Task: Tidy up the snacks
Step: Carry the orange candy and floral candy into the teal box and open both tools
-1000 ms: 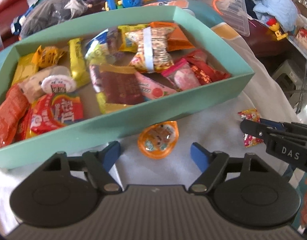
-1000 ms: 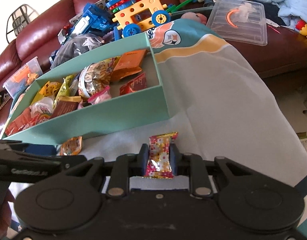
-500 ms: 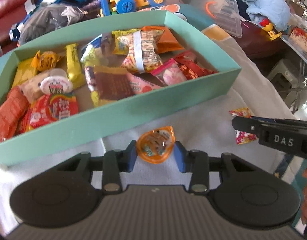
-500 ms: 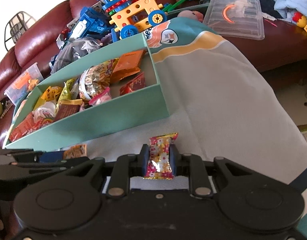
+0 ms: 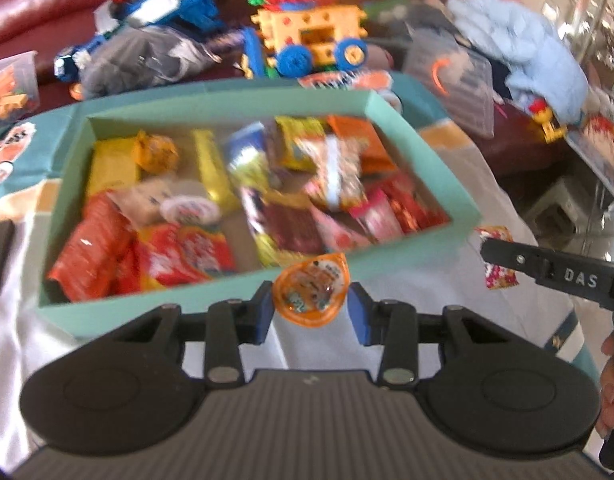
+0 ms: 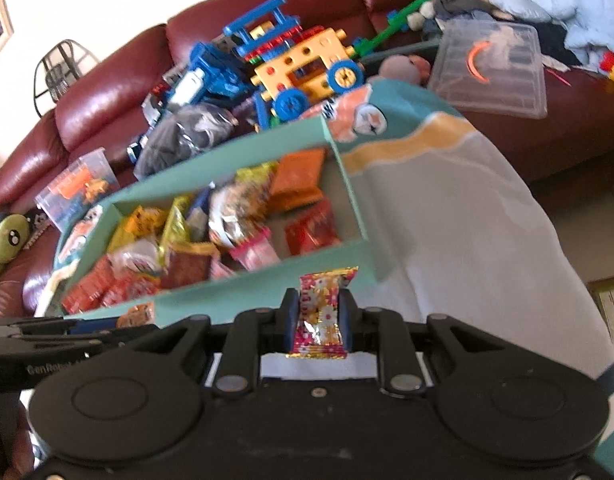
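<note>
Teal box [image 5: 423, 148] on cloth-covered table [image 6: 459, 216] was seen packed with mixed snack packets [image 5: 187, 256], crowded wall to wall. Orange jelly cup [image 5: 311, 289] was clamped in left gripper [image 5: 311, 312], raised off cloth to box's near wall since a second ago, when jaws stood wide around it. Red-yellow candy [image 6: 320, 316] was kept pinched in right gripper [image 6: 319, 320], also raised, near box's near-right corner. Toys [image 6: 303, 68] and clear lid [image 6: 495, 68] were noted on sofa behind table's far edge.
</note>
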`<state>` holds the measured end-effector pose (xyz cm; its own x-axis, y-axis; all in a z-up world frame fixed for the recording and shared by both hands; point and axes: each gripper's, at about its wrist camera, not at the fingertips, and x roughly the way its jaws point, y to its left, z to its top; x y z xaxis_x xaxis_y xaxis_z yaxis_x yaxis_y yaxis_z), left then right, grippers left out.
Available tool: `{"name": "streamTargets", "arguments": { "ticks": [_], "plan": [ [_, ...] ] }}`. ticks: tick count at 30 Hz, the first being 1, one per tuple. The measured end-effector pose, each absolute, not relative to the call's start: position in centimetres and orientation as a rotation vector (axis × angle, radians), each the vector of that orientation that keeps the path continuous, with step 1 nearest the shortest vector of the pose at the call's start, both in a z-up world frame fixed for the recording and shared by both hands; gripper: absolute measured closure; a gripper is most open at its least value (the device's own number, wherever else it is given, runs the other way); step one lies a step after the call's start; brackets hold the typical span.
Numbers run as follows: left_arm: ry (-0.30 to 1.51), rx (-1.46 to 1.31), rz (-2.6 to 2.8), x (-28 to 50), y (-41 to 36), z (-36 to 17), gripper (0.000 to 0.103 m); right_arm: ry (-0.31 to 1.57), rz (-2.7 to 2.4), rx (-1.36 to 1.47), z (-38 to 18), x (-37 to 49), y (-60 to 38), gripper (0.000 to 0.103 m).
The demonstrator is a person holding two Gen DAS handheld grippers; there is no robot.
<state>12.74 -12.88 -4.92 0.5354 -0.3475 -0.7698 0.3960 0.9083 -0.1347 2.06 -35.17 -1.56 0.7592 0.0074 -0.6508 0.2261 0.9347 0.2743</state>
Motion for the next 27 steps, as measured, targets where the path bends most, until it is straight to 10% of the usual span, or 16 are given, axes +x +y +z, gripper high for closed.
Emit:
{"name": "streamTargets", "arguments": {
  "ticks": [27],
  "plan": [
    [0.880, -0.053, -0.360, 21.0, -9.9, -2.6, 0.064, 0.693, -0.081, 0.345, 2.0, 12.1, -34.0, 0.083]
  ]
}}
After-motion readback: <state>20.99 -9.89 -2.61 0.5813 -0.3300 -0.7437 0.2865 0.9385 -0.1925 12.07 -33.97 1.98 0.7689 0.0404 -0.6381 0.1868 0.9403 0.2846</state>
